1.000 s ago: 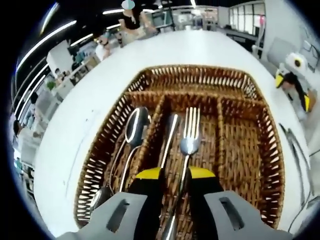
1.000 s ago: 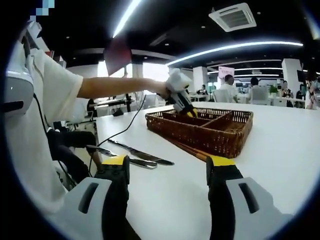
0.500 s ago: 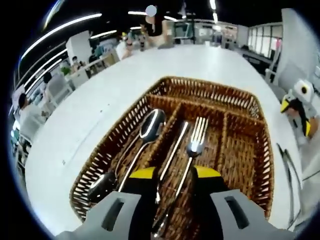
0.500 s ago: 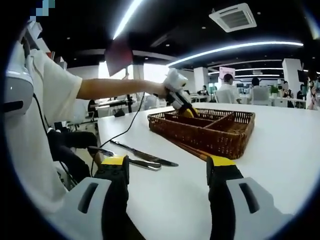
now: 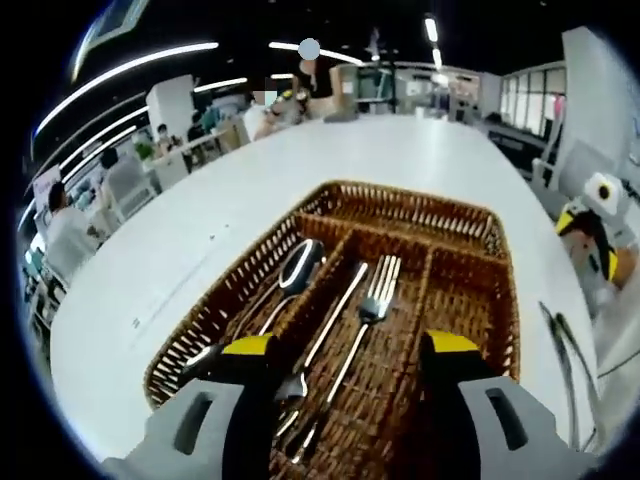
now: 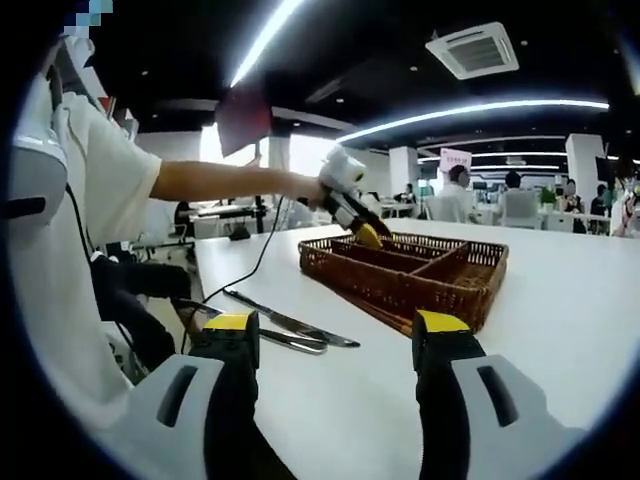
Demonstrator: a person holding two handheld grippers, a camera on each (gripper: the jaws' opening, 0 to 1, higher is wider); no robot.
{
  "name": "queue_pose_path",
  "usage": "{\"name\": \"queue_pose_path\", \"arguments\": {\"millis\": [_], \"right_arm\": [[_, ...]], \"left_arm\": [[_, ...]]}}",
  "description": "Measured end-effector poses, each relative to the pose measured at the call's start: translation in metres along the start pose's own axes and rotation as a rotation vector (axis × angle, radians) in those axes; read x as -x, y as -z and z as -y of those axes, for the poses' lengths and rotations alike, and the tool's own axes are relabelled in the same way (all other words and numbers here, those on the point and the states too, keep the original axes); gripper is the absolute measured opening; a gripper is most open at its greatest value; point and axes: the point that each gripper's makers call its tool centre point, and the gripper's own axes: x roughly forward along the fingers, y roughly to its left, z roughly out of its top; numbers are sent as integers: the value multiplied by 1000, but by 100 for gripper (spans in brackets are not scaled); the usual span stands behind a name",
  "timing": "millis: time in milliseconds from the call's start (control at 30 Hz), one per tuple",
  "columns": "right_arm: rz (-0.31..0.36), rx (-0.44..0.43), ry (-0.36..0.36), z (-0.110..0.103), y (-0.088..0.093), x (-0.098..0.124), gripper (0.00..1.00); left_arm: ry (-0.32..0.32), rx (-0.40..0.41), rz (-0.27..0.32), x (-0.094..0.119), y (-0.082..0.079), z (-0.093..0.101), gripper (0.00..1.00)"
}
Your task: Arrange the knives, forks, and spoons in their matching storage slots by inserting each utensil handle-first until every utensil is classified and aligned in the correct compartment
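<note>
White table (image 5: 420,160), wicker tray (image 5: 455,215) holding spoon (image 5: 300,265) and fork (image 5: 375,295); no legible writing.
Left gripper (image 5: 350,352) spread at 6 o'clock above tray; right gripper (image 6: 335,330) spread, knives (image 6: 290,325) at 9 o'clock.

No text, label, brand or number can be read in either view. A pale sign (image 6: 452,158) on a pillar far back in the right gripper view carries marks too small and blurred to make out.
</note>
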Motion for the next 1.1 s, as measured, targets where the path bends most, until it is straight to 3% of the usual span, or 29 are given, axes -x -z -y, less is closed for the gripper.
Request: {"name": "queue_pose_path", "arguments": {"millis": [267,467,600,767,867,933,1033,1100], "right_arm": [[5,-30,-66,-18,-2,-12,64],[-22,-31,-120,-33,8,-31,63],[-61,-26,-175,-59,15,-40,62],[-110,-19,-233,-75,23,-54,58],[-151,21,-257,-81,28,-63,49],[-179,2,-290,-87,33,-67,41],[-197,4,-311,-91,36,-73,40],[-244,41,-320,-93,43,-75,39]], "left_arm": [[-14,34,71,27,-2,22,70],[-29,19,63,45,12,42,69],[-28,41,70,57,19,54,68],[-34,40,64,73,34,73,67],[-26,50,80,84,42,87,64],[-13,76,106,93,47,99,59],[2,107,121,105,56,116,59],[1,101,118,112,64,128,58]]}}
